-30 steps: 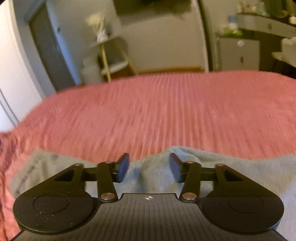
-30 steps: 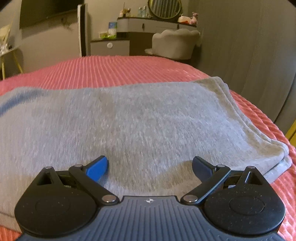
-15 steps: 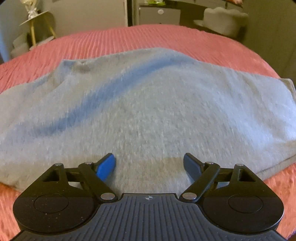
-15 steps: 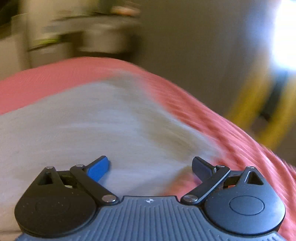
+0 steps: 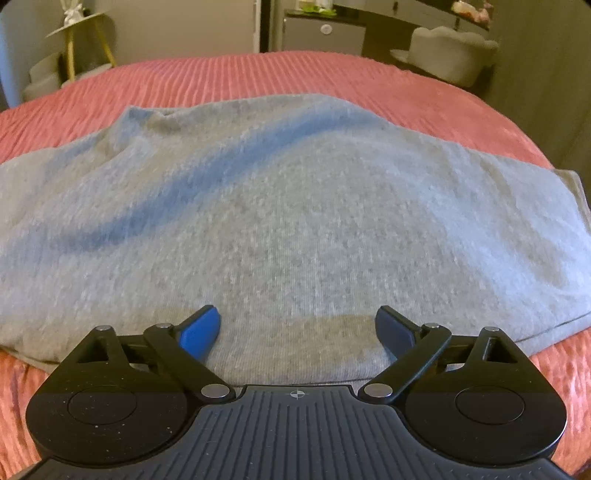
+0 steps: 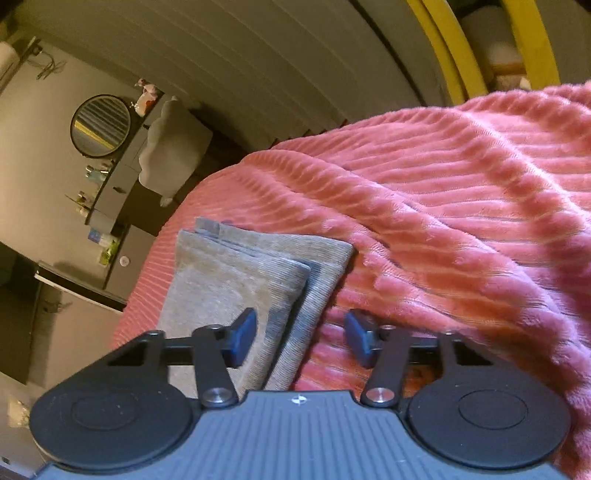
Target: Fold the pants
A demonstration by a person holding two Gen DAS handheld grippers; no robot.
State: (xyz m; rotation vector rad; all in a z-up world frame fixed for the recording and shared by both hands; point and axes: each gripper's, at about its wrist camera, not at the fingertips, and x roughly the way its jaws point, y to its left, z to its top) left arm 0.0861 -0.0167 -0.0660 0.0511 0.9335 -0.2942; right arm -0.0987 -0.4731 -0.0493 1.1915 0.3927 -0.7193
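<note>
Pants (image 5: 295, 206) folded (left edge cut off), bedspread (image 5: 295, 74) beneath, left hand-held gripper (image 5: 297, 328) agape

So the pants (image 5: 295, 206) lie spread flat on the bed (image 5: 295, 74), running across it from left to right, with bare bedspread showing behind them and at both near corners. The left hand-held gripper (image 5: 298, 328) sits over the near edge of the pants, fingers spread wide apart above the cloth. Behind the bed there's a side table (image 5: 79, 33) off to the left and a chair (image 5: 450, 51) to the right. From the right wrist view, the layered end of the pants (image 6: 236, 280) lies on the bed (image 6: 461, 203), and the right hand-held gripper (image 6: 300, 338) straddles that edge, left finger over cloth, right finger over bedspread.
</note>
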